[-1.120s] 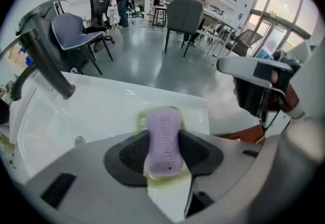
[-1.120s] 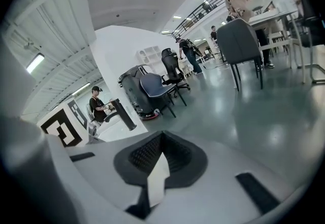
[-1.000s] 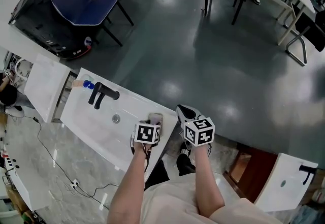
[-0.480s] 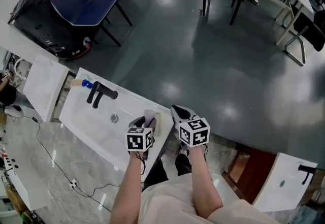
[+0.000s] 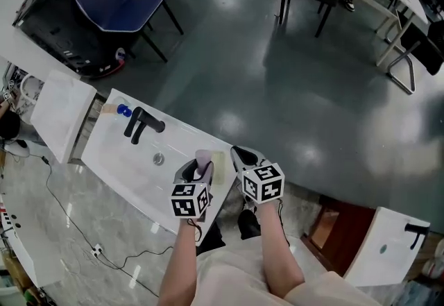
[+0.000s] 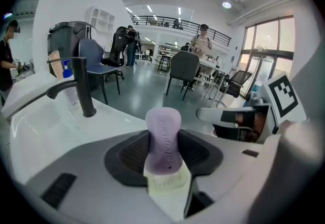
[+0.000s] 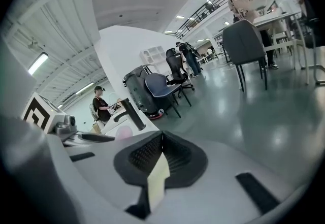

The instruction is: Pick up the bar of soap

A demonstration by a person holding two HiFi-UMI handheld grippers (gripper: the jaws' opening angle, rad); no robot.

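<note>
The bar of soap [image 6: 163, 139] is lilac with rounded ends and stands upright between my left gripper's [image 6: 163, 125] dark pads, which press its two sides. In the head view the soap [image 5: 202, 159] is held above the near right corner of the white basin [image 5: 118, 159], with my left gripper [image 5: 197, 170] shut on it. My right gripper [image 5: 242, 157] hovers just right of it, off the basin's edge. Its pads [image 7: 144, 153] meet in a closed line, and my right gripper [image 7: 161, 139] holds nothing. From there the soap [image 7: 123, 132] shows as a pink blob at the left.
A black faucet [image 5: 142, 124] and a drain [image 5: 159, 157] sit in the basin, with a blue-capped bottle [image 5: 123, 111] at its far end. A second basin [image 5: 388, 242] lies lower right. Chairs [image 5: 118, 3] stand on the dark floor. Cables [image 5: 69, 214] run across the marble floor.
The left gripper has drawn back toward the person, lifting the soap off the basin's corner. The right gripper has shifted slightly left and stays shut.
</note>
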